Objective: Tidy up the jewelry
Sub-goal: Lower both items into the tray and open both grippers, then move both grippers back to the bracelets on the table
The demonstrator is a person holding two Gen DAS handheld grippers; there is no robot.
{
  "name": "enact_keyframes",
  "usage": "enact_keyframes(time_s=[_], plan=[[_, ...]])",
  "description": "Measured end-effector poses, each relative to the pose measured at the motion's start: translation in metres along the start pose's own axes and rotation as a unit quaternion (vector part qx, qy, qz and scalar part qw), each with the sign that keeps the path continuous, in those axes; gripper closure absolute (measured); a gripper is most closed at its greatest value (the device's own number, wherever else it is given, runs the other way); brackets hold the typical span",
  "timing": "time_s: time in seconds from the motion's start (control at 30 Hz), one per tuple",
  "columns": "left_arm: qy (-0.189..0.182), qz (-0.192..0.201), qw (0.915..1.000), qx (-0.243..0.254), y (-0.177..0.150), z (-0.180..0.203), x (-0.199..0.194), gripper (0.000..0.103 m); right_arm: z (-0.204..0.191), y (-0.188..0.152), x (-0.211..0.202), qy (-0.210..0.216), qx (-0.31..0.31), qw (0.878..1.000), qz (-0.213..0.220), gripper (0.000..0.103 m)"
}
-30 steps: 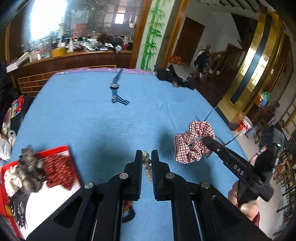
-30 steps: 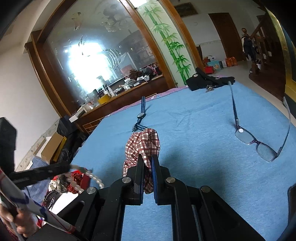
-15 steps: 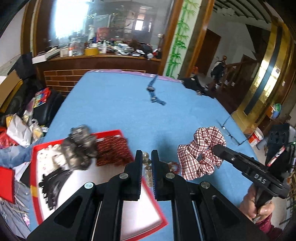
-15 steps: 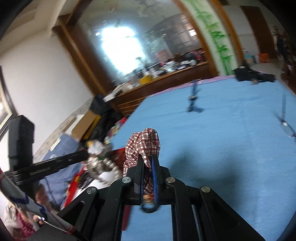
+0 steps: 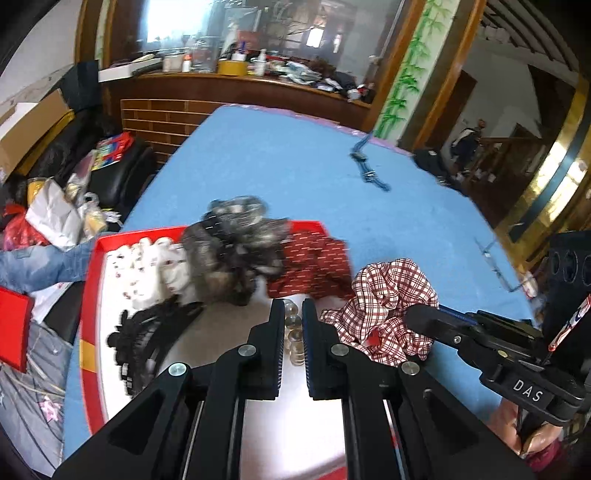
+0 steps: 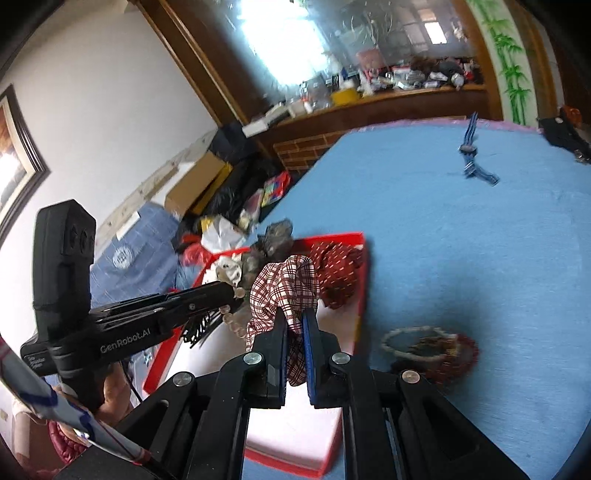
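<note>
Blue table (image 5: 295,173) open beyond red tray (image 5: 88,295) rim.

Bright daylight glares off the mirrored wall (image 6: 295,33); fisheye bends the edges into black corners, and motion blur smears the tray's contents (image 5: 229,251).

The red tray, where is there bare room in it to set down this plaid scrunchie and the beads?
The near white floor of the red tray, below the black hair clips and the fabric pile, is bare. Its far end is crowded: white scrunchie, grey scrunchie, red patterned scrunchie. On the blue cloth, a beaded bracelet heap lies right of the tray.
</note>
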State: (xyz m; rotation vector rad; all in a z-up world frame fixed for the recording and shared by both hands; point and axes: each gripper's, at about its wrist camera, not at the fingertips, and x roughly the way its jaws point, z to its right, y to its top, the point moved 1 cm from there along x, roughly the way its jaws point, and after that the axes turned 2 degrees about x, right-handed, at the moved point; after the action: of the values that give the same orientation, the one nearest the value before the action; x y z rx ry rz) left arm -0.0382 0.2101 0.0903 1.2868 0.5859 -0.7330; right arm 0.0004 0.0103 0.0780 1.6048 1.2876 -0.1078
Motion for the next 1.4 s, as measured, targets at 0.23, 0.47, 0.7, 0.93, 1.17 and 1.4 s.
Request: enact_keyframes(time_s=[0.23,0.47,0.7,0.93,1.17,1.4], plan=[[0.040,-0.012,0.9990,-0.015,-0.009,-0.031,0.016,0.094,0.003,0.004,0.050,-0.029,0.006,0.999,-0.037,0.094],[0.077,-0.020,0.9968,-0.013,-0.018,-0.042,0.031,0.094,0.004,0.007,0.077,-0.092,-0.013,0.994,-0.049,0.094],[0.113,-0.013,0.9933,-0.018,-0.020,-0.040,0.033,0.094,0.011,0.008,0.089,-0.109,-0.014,0.992,-0.062,0.092],[0.146,-0.004,0.9889,-0.028,-0.028,-0.037,0.035,0.094,0.010,0.004,0.091,-0.112,-0.026,0.991,-0.063,0.091],[0.182,0.011,0.9831,-0.016,-0.030,-0.031,0.034,0.094,0.009,0.003,0.089,-0.113,-0.032,0.991,-0.060,0.091],[0.200,0.021,0.9795,-0.008,-0.031,-0.027,0.034,0.094,0.008,0.002,0.089,-0.111,-0.033,0.991,-0.060,0.091]])
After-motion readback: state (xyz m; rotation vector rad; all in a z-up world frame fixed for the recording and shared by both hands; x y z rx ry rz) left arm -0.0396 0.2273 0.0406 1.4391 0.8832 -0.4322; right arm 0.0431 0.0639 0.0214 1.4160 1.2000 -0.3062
